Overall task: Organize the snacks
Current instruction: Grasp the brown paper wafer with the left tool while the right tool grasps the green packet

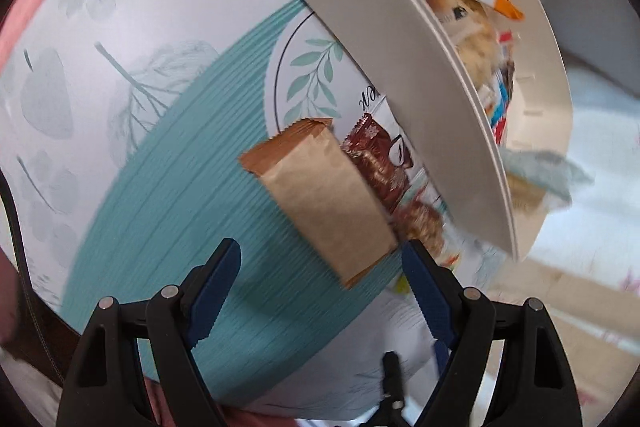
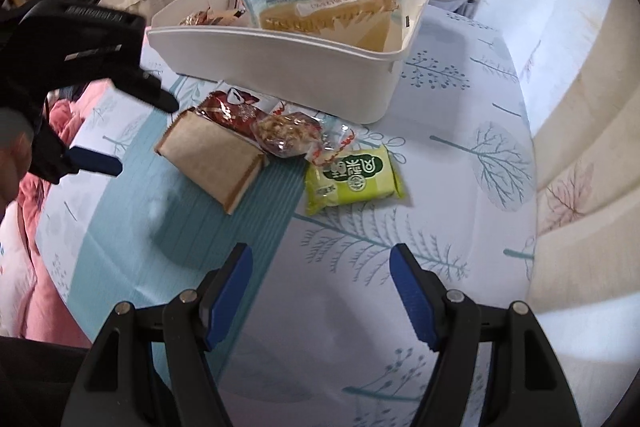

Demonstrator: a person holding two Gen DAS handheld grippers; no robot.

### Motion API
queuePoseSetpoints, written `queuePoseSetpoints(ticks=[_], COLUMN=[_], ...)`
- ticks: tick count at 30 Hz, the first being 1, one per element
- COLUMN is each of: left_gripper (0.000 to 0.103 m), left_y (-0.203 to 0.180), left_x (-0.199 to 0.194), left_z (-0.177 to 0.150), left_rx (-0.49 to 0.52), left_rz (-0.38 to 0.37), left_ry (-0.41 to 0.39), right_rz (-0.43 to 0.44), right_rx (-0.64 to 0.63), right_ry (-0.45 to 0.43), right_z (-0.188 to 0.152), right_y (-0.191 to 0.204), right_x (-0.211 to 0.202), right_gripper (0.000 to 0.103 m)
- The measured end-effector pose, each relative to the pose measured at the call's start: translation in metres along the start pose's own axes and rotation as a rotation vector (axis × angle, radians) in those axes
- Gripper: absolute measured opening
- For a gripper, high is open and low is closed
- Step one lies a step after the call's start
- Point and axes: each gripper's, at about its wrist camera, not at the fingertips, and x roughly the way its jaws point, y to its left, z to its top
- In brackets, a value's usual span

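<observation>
Right wrist view, left to right. Left gripper (image 2: 132,131) enters from the left edge, jaws apart, nothing between them, hovering just beside the brown paper packet (image 2: 210,159). Packet lies flat on the teal band of the tablecloth (image 2: 460,187). Touching its far edge: dark red wrapped snack (image 2: 228,113), then a clear bag of nutty pieces (image 2: 286,135). Green packet (image 2: 352,181) lies just right of these, apart from the brown one. Behind the group, white bin (image 2: 288,71) holds a large pale-blue bread bag (image 2: 320,7) and smaller wrappers. Right gripper (image 2: 322,267) hangs over bare cloth, jaws apart, empty.

Left wrist view: brown paper packet (image 1: 324,199) sits just ahead of the open fingers (image 1: 224,279).
</observation>
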Motion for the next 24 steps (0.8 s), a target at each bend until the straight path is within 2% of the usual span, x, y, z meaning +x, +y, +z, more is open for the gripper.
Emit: queuePoseSetpoints(ticks=[9,21,24], left_gripper=[0.082,0.081,0.081], left_y=[-0.011,-0.032,-0.037], left_x=[0.030,0.065,0.069], left_z=[0.004,-0.001,-0.001], left_rx=[-0.079,-0.103,-0.098], left_rz=[0.037,0.130,0.139], left_ry=[-0.005,0.036,0.021], right_rz=[0.024,0.034,0.024], right_rx=[-0.068,-0.141,-0.152], right_ry=[-0.009,-0.007,-0.010], right_z=[0.004,0.018,0.020], right_y=[-0.014,-0.010,-0.008], right_x=[0.022,0.054,0.060], right_gripper=[0.071,0.071,0.072])
